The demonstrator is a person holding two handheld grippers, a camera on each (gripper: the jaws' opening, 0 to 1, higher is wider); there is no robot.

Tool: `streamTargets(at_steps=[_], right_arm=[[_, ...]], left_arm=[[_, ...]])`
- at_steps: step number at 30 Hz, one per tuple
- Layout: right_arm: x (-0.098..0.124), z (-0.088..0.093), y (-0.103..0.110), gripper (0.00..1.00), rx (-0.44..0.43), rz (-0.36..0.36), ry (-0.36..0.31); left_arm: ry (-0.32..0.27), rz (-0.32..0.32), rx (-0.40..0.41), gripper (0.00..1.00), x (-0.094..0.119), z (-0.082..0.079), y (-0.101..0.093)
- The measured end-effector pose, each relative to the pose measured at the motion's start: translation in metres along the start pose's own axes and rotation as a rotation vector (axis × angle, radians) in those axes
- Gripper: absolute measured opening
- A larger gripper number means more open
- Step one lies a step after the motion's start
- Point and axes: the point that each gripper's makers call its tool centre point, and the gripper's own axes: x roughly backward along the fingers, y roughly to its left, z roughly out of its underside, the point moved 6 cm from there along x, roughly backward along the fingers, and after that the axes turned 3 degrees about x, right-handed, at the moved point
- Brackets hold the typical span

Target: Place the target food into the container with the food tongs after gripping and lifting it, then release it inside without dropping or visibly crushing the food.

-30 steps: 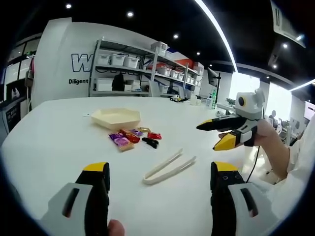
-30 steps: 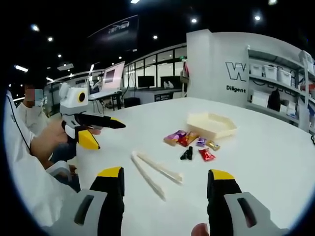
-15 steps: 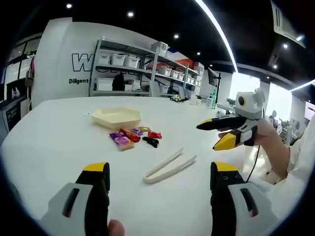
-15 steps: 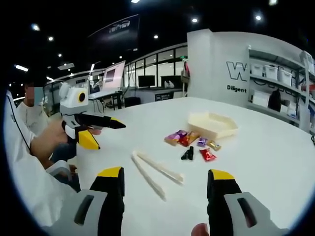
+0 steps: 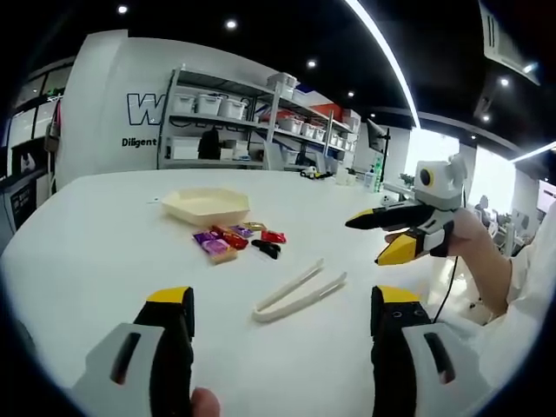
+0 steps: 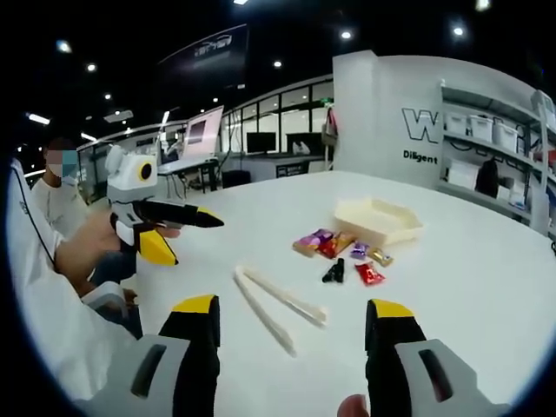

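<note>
Landmark: the cream food tongs (image 5: 298,293) (image 6: 276,300), lying flat on the white table (image 5: 104,252) (image 6: 486,269), arms spread in a narrow V.
Left gripper (image 5: 280,306): held above the table on the near side of the tongs, jaws spread wide, nothing between them; also seen in the right gripper view (image 6: 178,233), off to one side of the tongs, in a person's hand (image 6: 82,243).
Right gripper (image 6: 291,311): above the table just short of the tongs, jaws wide apart and empty; in the left gripper view (image 5: 382,236) it hangs beside the tongs, clear of them.
Food: a cluster of small wrapped snacks (image 5: 236,242) (image 6: 340,252), purple, red, gold and black, on the table beyond the tongs, apart from them.
Container: a pale hexagonal tray (image 5: 207,206) (image 6: 379,221), just past the snacks, farther from the tongs; nothing visible inside it.
Background: shelving (image 5: 234,122) with white bins, far beyond the tongs and tray.
</note>
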Motion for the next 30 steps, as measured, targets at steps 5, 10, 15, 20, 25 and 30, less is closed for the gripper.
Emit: streamTargets(at_steps=[5,10,15,20,25,30], right_arm=[[-0.001,0.001,0.000,0.65,0.004,-0.006,0.001],[-0.004,0.002,-0.001,0.63,0.018,-0.023,0.000],[-0.011,0.009,-0.003,0.60,0.034,-0.061,0.014],[-0.018,0.016,-0.001,0.57,0.061,-0.110,0.030],[-0.024,0.021,0.002,0.54,0.082,-0.158,0.032],[-0.029,0.025,0.002,0.50,0.100,-0.179,0.040]], left_arm=[[0.003,0.001,0.001,0.81,0.000,0.002,0.000],[0.007,0.002,0.001,0.81,-0.001,0.003,-0.001],[0.010,0.003,0.000,0.81,-0.001,0.004,-0.001],[0.014,0.003,-0.001,0.80,-0.002,0.005,0.000],[0.020,0.002,-0.003,0.80,-0.002,0.006,0.000],[0.022,0.001,-0.003,0.80,-0.002,0.007,0.000]])
